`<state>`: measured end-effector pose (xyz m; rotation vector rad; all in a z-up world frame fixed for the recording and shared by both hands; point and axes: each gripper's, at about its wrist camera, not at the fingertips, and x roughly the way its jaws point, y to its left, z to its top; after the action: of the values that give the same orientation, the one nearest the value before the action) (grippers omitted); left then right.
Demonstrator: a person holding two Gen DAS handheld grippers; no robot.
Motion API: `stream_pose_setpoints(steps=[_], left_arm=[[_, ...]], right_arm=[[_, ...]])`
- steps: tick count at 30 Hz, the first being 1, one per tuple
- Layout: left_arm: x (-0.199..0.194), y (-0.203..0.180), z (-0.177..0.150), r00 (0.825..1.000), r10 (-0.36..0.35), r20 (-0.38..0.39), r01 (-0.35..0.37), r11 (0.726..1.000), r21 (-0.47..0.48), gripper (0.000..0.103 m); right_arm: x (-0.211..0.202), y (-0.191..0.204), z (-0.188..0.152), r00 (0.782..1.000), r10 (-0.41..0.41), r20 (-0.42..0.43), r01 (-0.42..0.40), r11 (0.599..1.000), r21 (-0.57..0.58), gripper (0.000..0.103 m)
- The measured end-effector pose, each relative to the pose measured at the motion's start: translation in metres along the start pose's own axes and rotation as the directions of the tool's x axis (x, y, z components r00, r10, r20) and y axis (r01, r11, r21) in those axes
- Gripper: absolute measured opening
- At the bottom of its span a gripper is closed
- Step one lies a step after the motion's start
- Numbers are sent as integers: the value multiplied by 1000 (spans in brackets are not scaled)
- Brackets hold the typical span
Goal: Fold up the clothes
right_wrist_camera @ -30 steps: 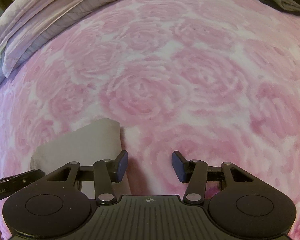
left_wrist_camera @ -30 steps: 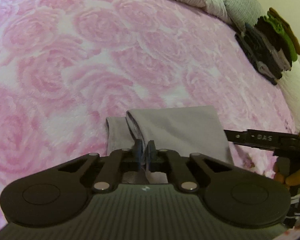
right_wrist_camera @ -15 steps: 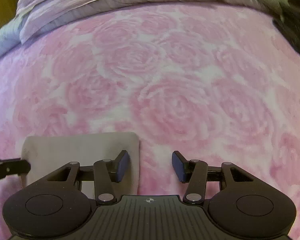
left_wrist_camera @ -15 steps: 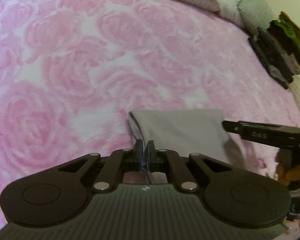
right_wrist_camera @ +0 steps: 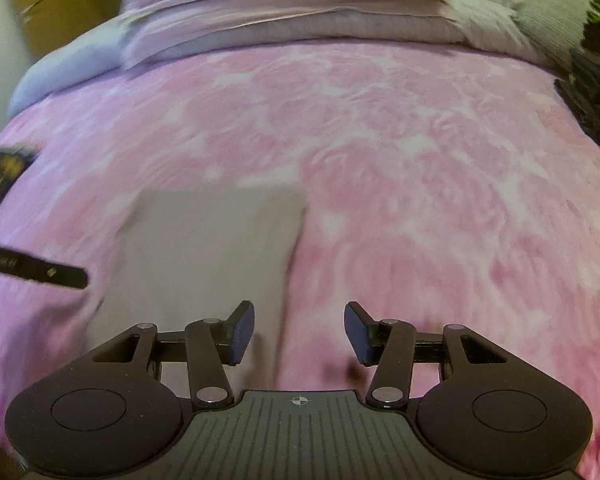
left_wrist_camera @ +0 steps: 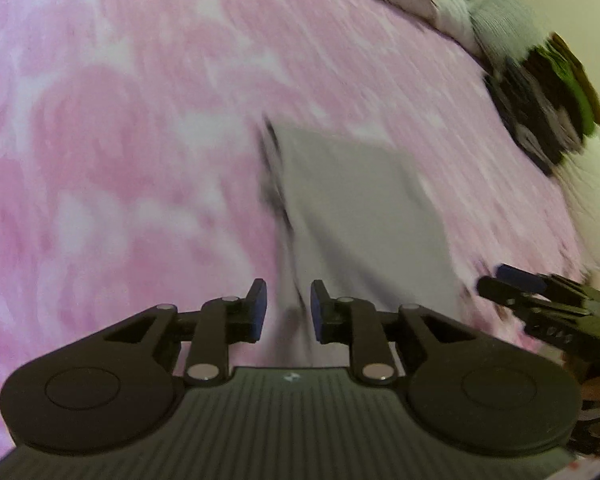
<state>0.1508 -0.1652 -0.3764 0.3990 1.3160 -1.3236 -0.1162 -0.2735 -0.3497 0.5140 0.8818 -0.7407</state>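
Observation:
A grey garment [left_wrist_camera: 360, 216] lies folded into a flat rectangle on the pink rose-patterned blanket [left_wrist_camera: 140, 120]. My left gripper [left_wrist_camera: 288, 310] is open, its fingers straddling the garment's near left edge with nothing held. The right wrist view shows the same grey garment [right_wrist_camera: 212, 240] ahead and to the left. There my right gripper [right_wrist_camera: 300, 332] stands wide open over the blanket [right_wrist_camera: 420, 200], just off the garment's near right corner. The right gripper's tip [left_wrist_camera: 516, 280] shows at the right edge of the left wrist view. Both views are motion-blurred.
A stack of folded dark and green clothes [left_wrist_camera: 548, 104] sits at the blanket's far right edge. Rumpled lilac and grey bedding [right_wrist_camera: 300, 12] is piled along the far side. The left gripper's finger [right_wrist_camera: 36, 268] pokes in at the left of the right wrist view.
My left gripper was shut on the garment's edge and has opened, letting it go. Both grippers have drawn back, so the folded garment lies farther ahead.

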Motion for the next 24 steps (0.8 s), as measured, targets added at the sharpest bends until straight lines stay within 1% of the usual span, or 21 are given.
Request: stream_pose_setpoints(steps=[4,7,9,14,19,20,21,22,23,24], left_arm=[[-4,-10,-46,995,-48,-85,45,998,-40,18],[-2,-12,-67,993,-41,-112,32,996,-81,18],[0,-12,-74,994,-28,-110,17,995,-100,18],[1,-11,-73,997,-34,-75,25,993,-116,18],[5,-3,-75,998,-47,-46,37,980,-194,18],[6,-1,-76,998,-52,-39,43,978,-203,17],[7,-1,-76,998,-59,-33,51,977,-206,11],[9,-3,-78,997,-70,-27,63,977,-202,0],[7,-3,-79,998,-68,-12,64,977,-202,0],[4,-4,-80,997,-72,7,72,977,-201,0]], right_arm=[[-34,22,-40,997,66,-46,-69,995,-70,47],[-40,37,-63,994,66,-84,-76,989,-129,47],[-38,44,-71,993,56,-100,-72,984,-164,47],[-30,46,-77,996,45,-79,-61,977,-206,47],[-27,49,-82,997,40,-62,-55,962,-269,47],[-26,49,-83,998,40,-55,-54,957,-286,45],[-26,50,-85,998,41,-41,-52,951,-305,31],[-24,51,-86,998,48,-34,-57,943,-327,7],[-22,52,-87,998,52,-39,-62,937,-343,0],[-20,53,-87,998,49,-43,-61,933,-355,0]])
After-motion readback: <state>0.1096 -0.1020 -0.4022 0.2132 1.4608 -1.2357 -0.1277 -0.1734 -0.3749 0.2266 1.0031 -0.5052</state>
